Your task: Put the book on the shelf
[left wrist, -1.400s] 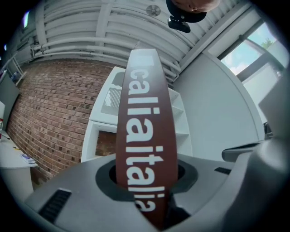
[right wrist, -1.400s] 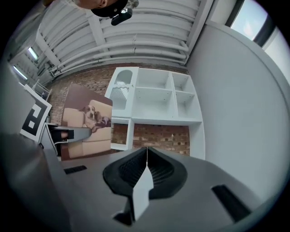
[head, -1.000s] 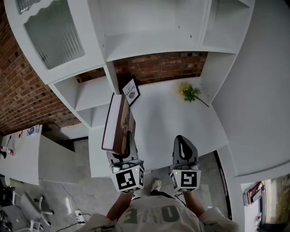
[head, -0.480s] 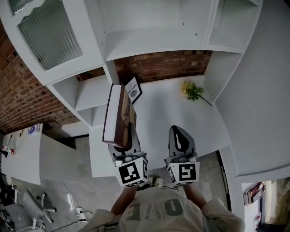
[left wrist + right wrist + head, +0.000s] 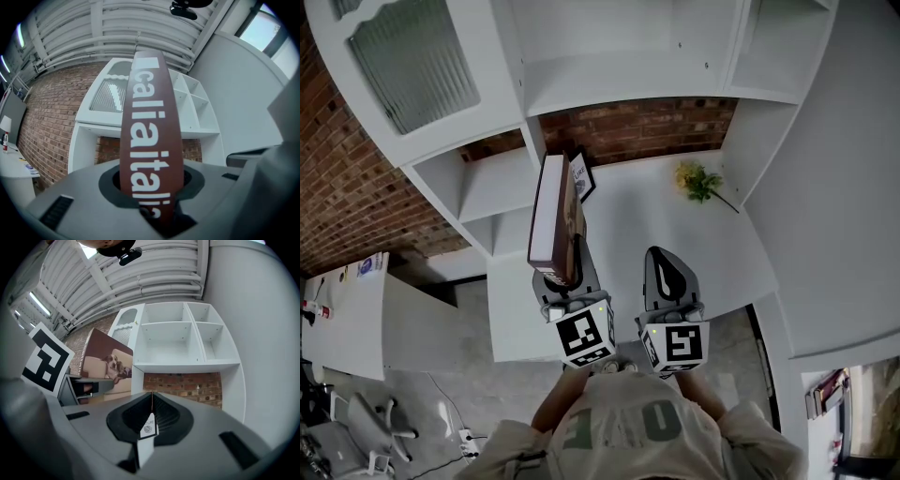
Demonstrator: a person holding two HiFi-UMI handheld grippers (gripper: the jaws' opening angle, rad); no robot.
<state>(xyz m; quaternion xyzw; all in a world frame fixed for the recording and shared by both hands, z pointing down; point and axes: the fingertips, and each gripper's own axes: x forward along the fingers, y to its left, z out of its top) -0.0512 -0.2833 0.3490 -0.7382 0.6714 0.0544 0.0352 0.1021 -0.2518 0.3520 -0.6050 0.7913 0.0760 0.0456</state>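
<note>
My left gripper [image 5: 565, 272] is shut on the lower end of a brown hardback book [image 5: 555, 220], which stands on edge above the white desk top [image 5: 675, 248]. The book's spine with white letters [image 5: 150, 136] fills the middle of the left gripper view, clamped between the jaws. Its cover with a dog photo [image 5: 107, 364] shows in the right gripper view. Ahead rises the white shelf unit [image 5: 619, 80] with open compartments [image 5: 171, 341]. My right gripper [image 5: 664, 267] hovers beside the left one over the desk, jaws together and holding nothing [image 5: 151, 404].
A small framed print [image 5: 582, 177] leans against the brick back wall just past the book. Yellow flowers [image 5: 698, 185] lie at the desk's back right. A ribbed-glass cabinet door [image 5: 412, 61] is upper left. A low white side table [image 5: 347, 319] and a chair [image 5: 361, 417] stand at left.
The left gripper has carried the book forward and to the right, closer to the shelf divider and the framed print. The right gripper moved slightly left alongside it.
</note>
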